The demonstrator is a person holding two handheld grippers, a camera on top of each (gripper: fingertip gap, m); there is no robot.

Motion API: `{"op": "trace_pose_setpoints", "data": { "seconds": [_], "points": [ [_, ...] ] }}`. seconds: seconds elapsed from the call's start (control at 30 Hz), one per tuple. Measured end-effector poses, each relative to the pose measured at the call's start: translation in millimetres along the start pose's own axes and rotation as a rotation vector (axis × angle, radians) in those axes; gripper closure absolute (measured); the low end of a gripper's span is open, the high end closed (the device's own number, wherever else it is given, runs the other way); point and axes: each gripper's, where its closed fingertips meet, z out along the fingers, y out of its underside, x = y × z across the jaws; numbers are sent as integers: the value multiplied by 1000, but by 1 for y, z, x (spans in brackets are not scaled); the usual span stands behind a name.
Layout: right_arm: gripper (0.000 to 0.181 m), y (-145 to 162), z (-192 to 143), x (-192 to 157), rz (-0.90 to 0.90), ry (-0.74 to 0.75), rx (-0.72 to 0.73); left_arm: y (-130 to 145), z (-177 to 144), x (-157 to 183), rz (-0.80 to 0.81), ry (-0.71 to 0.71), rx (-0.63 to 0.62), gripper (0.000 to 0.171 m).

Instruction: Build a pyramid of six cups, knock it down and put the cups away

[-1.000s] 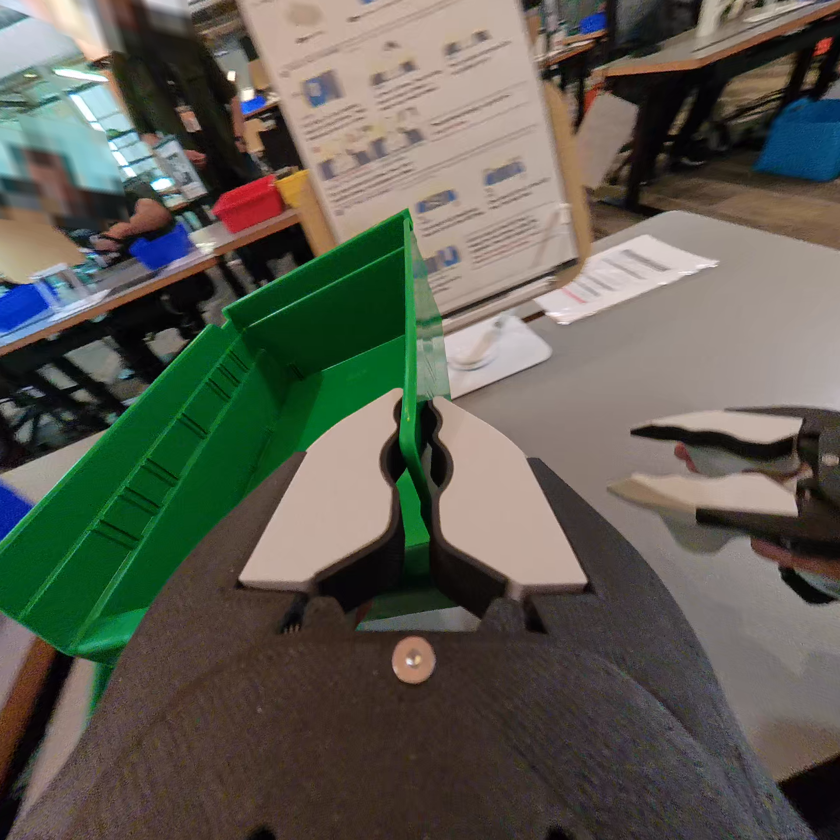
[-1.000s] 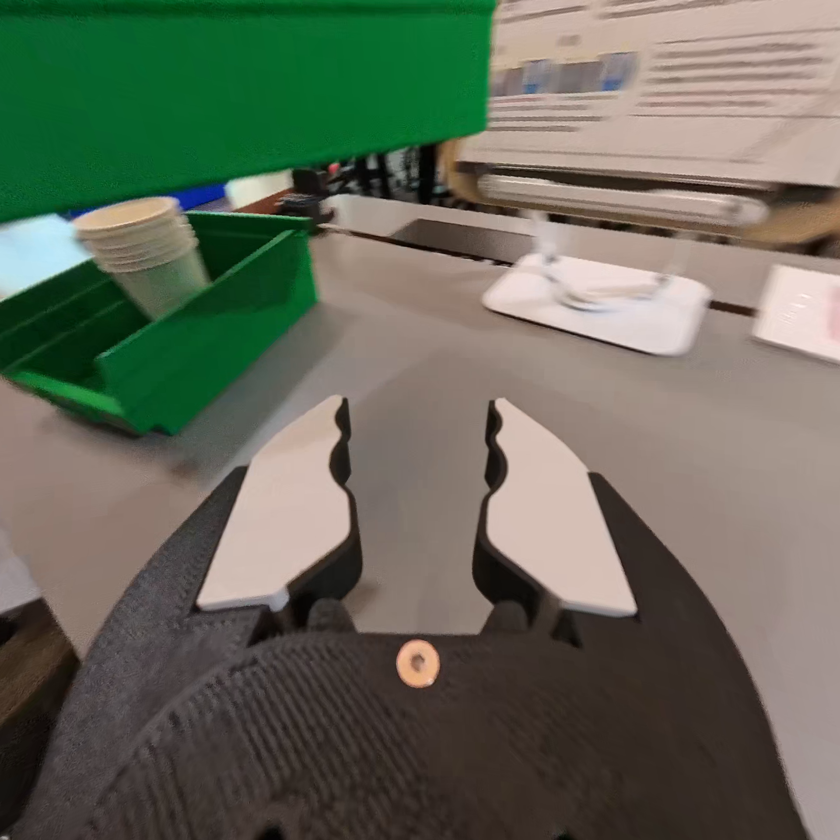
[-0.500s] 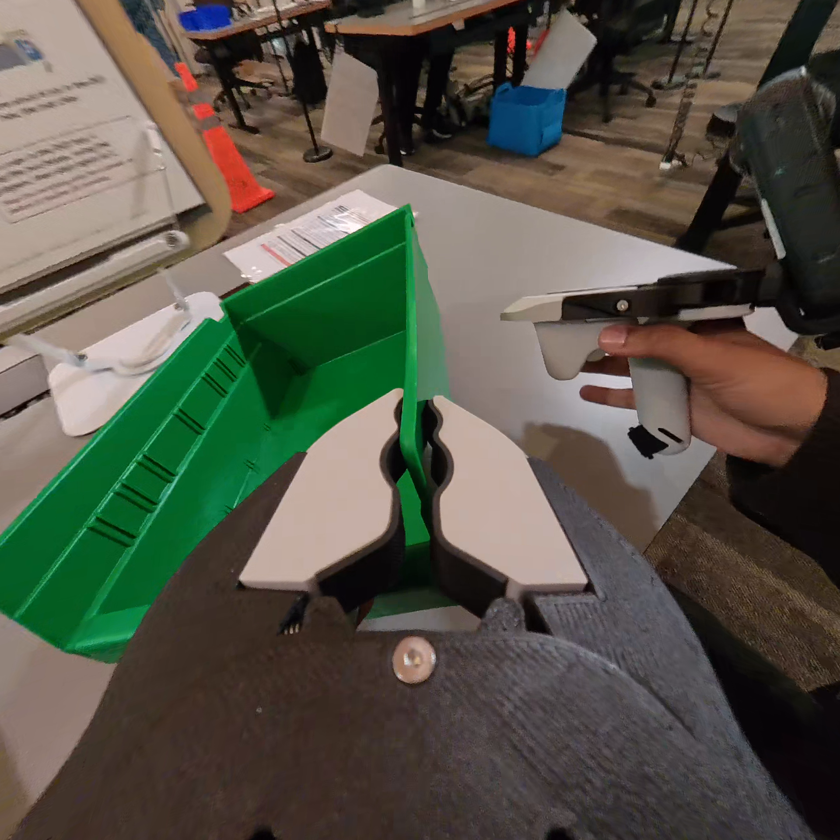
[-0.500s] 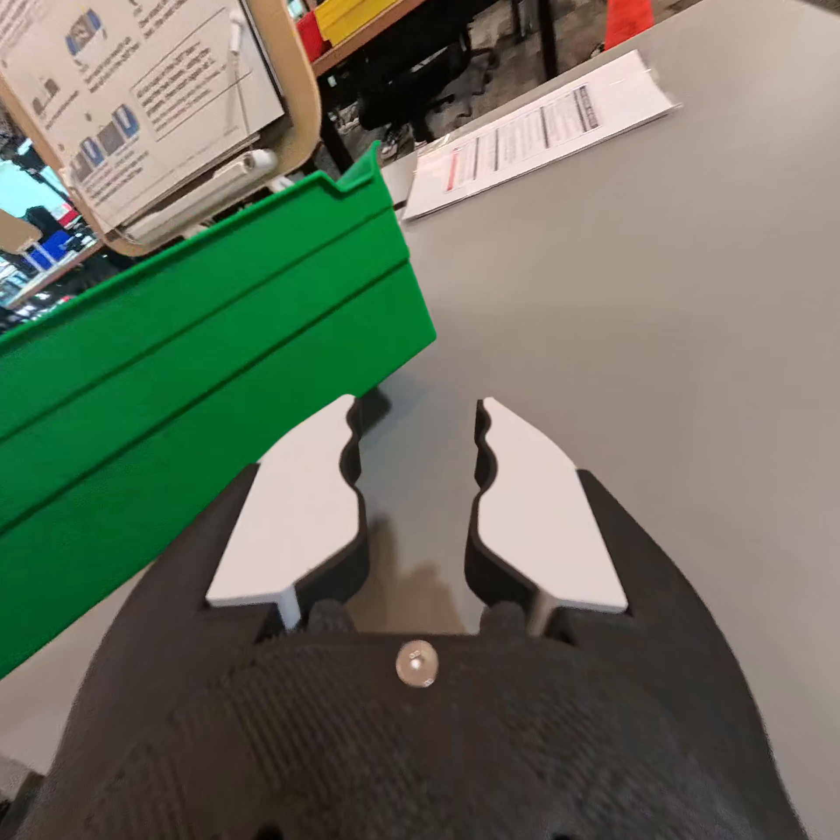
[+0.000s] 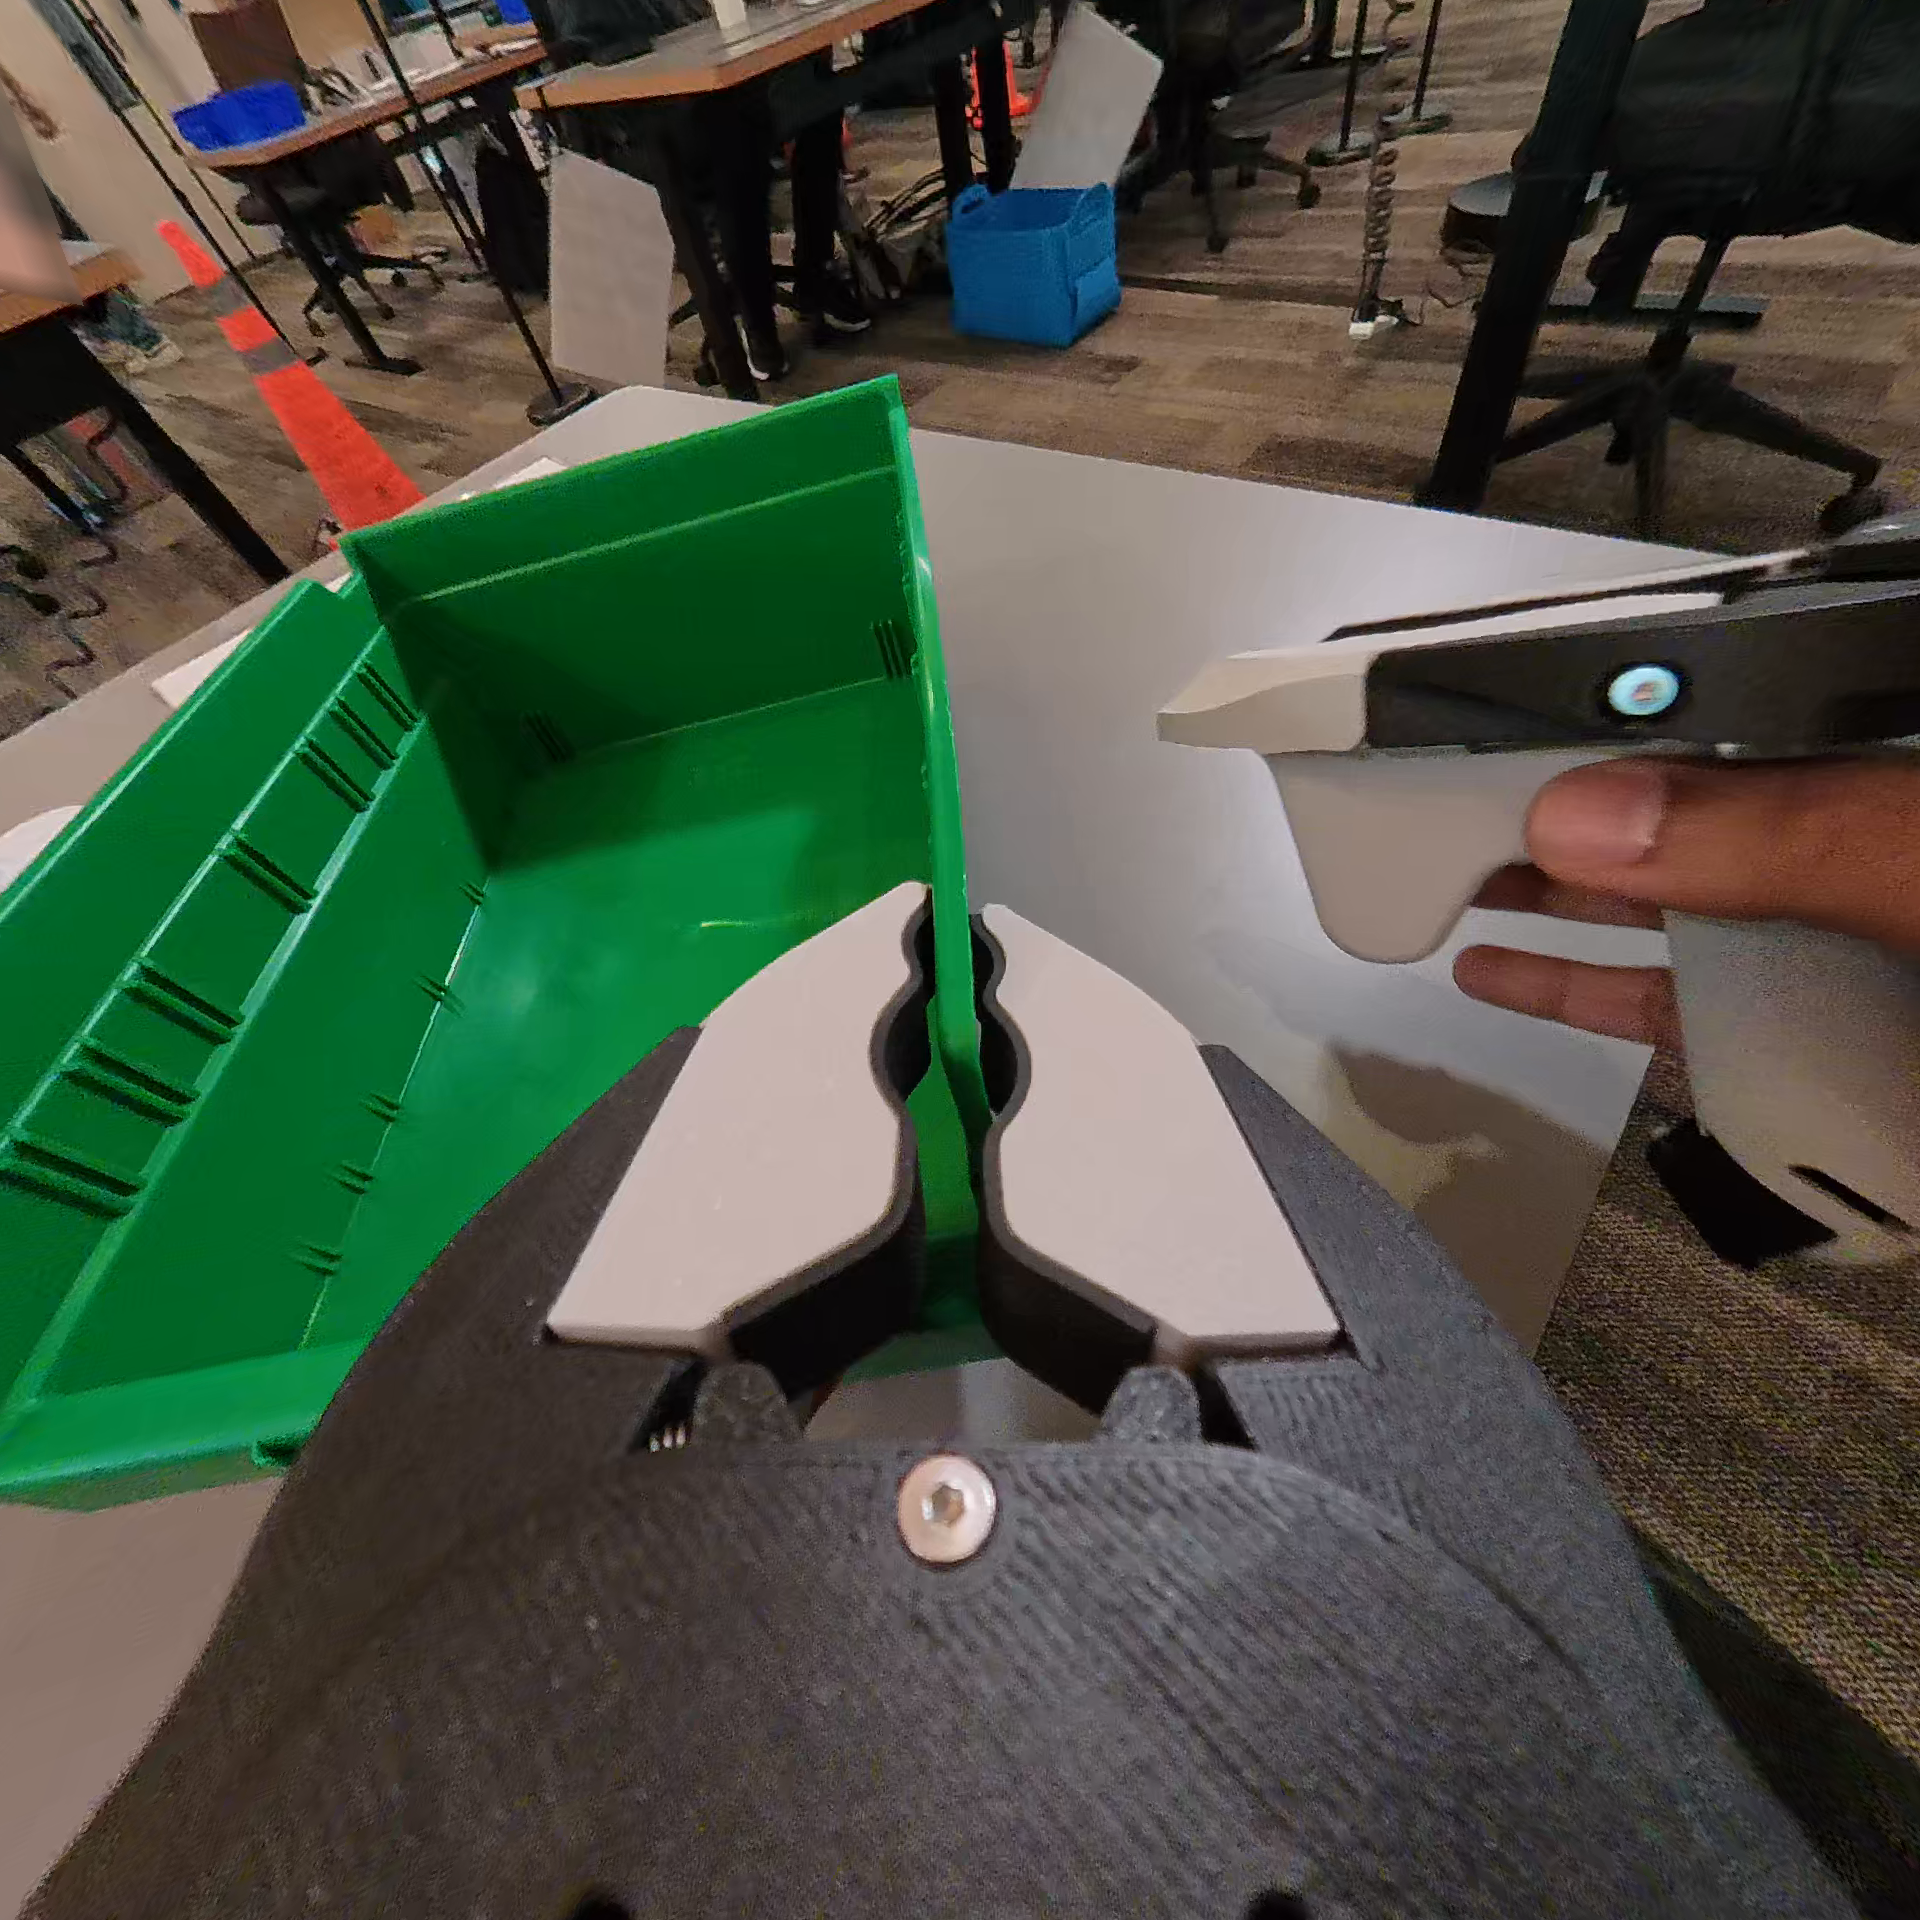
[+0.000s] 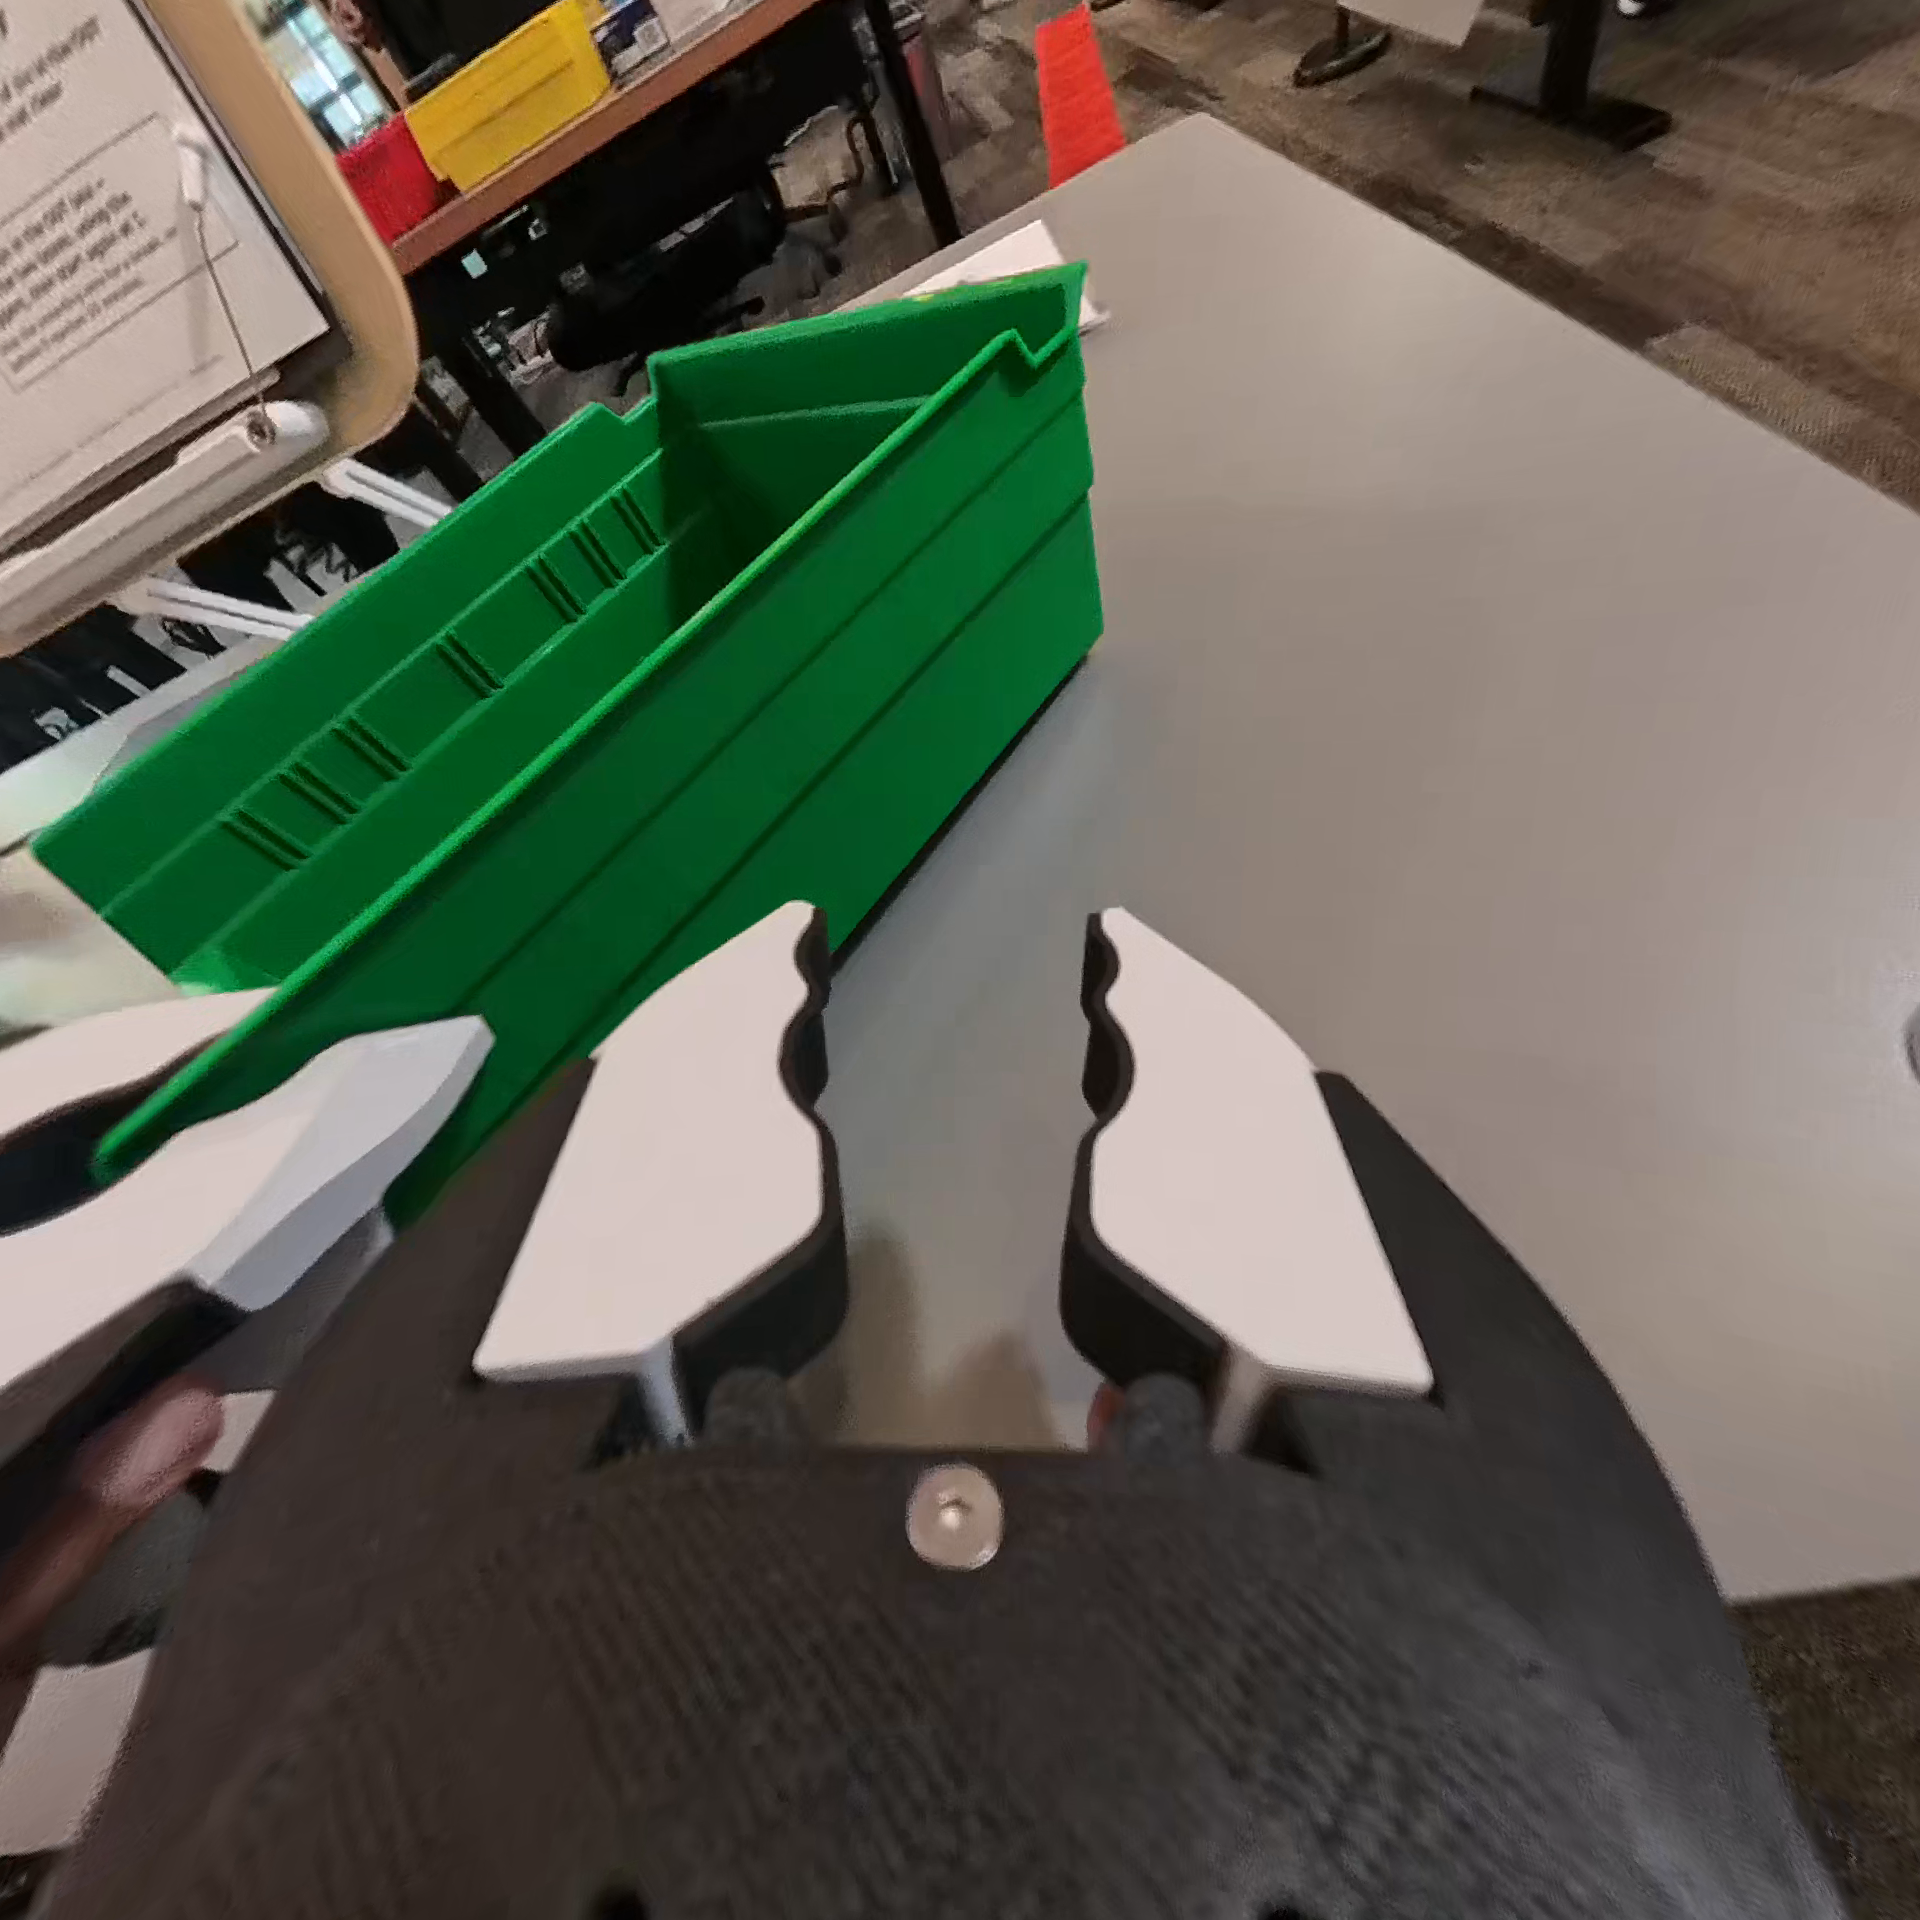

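My left gripper is shut on the right-hand long wall of an empty green plastic bin. The bin lies low on the grey table; I cannot tell whether its whole base rests there. In the right wrist view the bin stretches away to the upper left, and the left gripper's fingers pinch its near rim. My right gripper is open and empty over bare table, just right of the bin's outer wall. It also shows in the left wrist view, held by a hand.
A poster board on a stand is behind the bin, and a paper sheet lies at its far end. The table's edge is close on the right, with carpet beyond. An orange cone, a blue tote and desks stand farther off.
The left gripper has swung the bin round to the right and lowered it towards the table, still gripping its wall. The right gripper stays open and is now close beside the bin.
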Motion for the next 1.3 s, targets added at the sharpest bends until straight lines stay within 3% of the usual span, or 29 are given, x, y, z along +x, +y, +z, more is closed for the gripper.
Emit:
{"op": "trace_pose_setpoints", "data": {
  "seconds": [0.17, 0.3, 0.43, 0.57, 0.7, 0.83, 0.87, 0.93, 1.0, 1.03, 1.13, 1.23, 1.3],
  "points": [
    [134, -3, -18, 22, 33, 56, 31, 11, 15, 14, 8, 35, -53, 167],
    [131, -2, -22, 20, 9, 57, 28, 14, 14, 15, 48, 22, -53, 167],
    [120, -1, -25, -9, -104, 11, 40, 8, -1, 13, 27, 65, -25, 163],
    [107, -4, -30, -61, -206, -66, 106, 4, -38, 6, -10, 171, -23, 157],
    [91, 11, -36, -109, -273, -129, 134, 10, -85, -50, -39, 79, 10, 161],
    [87, 38, -18, -125, -298, -115, 56, 70, -133, -142, -222, -184, -18, 162],
    [93, 38, -11, -121, -309, -82, 50, 89, -142, -160, -291, -229, -24, 162],
    [121, 30, 4, -105, -332, -18, 59, 115, -149, -183, -391, -242, -56, 161],
    [123, 21, 19, -89, -347, -26, 38, 130, -152, -202, -443, -266, -93, 161],
    [127, 16, 25, -79, -328, -32, 23, 133, -153, -208, -453, -268, -95, 161],
    [162, -12, 36, -25, -367, 13, 30, 133, -162, -217, -440, -266, -88, 163],
    [175, -39, 43, 35, -388, 76, 34, 134, -172, -227, -419, -301, -75, 164],
    [175, -50, 46, 58, -324, 61, 43, 136, -177, -231, -420, -328, -78, 165]
  ]
}}
